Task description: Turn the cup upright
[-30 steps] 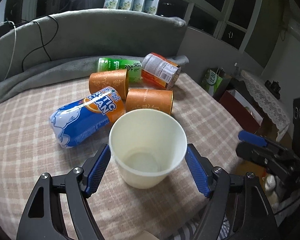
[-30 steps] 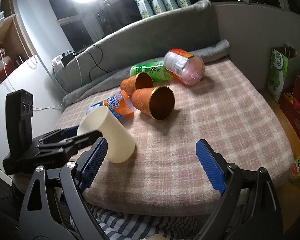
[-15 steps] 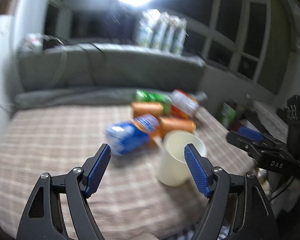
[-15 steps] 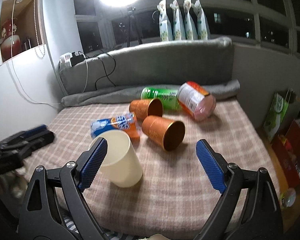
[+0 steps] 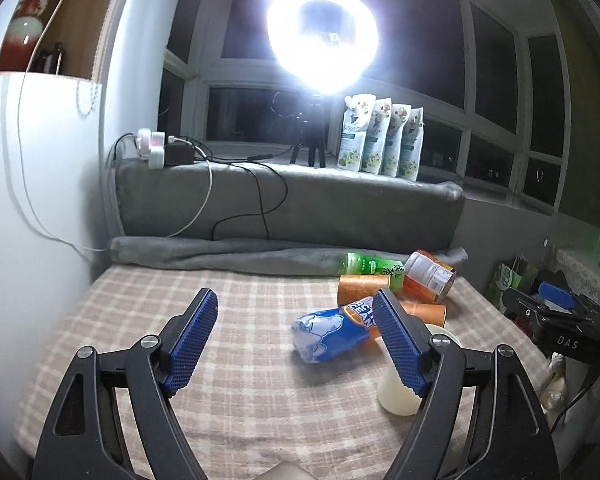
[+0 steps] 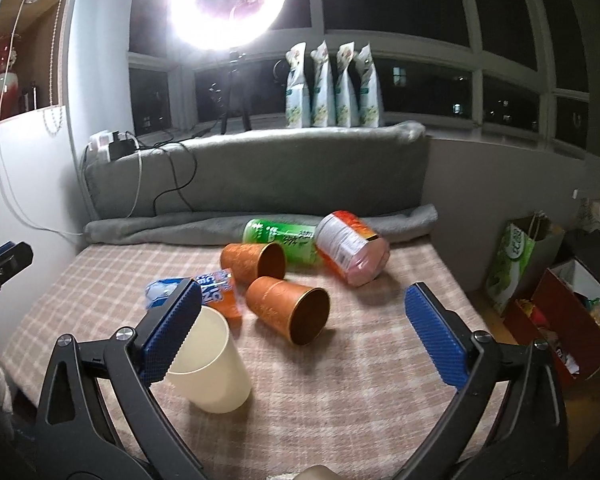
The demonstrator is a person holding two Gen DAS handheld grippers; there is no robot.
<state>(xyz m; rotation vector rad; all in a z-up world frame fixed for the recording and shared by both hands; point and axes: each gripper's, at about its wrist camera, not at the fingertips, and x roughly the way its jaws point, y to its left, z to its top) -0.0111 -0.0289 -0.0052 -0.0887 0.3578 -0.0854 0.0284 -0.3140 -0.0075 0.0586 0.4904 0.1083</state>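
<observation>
A cream plastic cup (image 6: pixel 210 368) stands upright on the checked cloth near the front edge, mouth up. In the left wrist view the cup (image 5: pixel 398 394) shows partly behind my right finger. My left gripper (image 5: pixel 296 342) is open and empty, pulled back and left of the cup. My right gripper (image 6: pixel 304 338) is open and empty, with the cup just behind its left finger (image 6: pixel 172 336). Two orange cups (image 6: pixel 288 308) (image 6: pixel 254 262) lie on their sides behind it.
A blue and orange packet (image 6: pixel 196 292), a green bottle (image 6: pixel 284 238) and a pink-lidded can (image 6: pixel 350 248) lie among the orange cups. A grey cushion (image 6: pixel 260 176) backs the surface. Bags and boxes (image 6: pixel 556 300) stand on the floor at right.
My left gripper has let go of the cream cup and drawn back and to the left. The cup went from tilted in the gripper to standing upright. My right gripper rose a little.
</observation>
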